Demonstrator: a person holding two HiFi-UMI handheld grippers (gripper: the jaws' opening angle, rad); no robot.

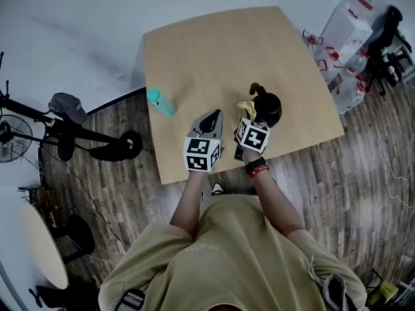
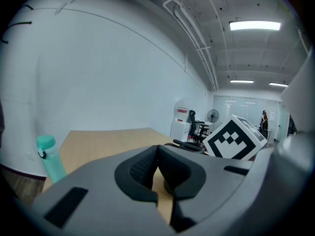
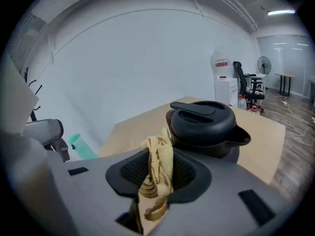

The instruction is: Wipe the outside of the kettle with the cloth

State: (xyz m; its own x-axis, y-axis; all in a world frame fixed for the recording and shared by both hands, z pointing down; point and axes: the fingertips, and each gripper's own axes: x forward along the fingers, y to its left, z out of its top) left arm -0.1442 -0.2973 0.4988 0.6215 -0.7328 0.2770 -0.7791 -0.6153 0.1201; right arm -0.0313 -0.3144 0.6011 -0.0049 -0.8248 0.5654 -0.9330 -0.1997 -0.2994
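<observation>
Right tongs [image 3: 158,170] pinch the bunched yellow cloth [image 3: 161,154] just beside the black kettle [image 3: 206,127], which stands upright on the desk [image 1: 227,50] near its front edge, while the left tongs [image 2: 157,167], jaws together on nothing, are alongside, with a teal bottle [image 2: 49,157] farther left.

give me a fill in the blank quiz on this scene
The right gripper is shut on a yellow ____.
The kettle is ____ in colour.
The left gripper is shut and holds ____.
On the table also stands a teal ____.
Missing: cloth; black; nothing; bottle.
</observation>
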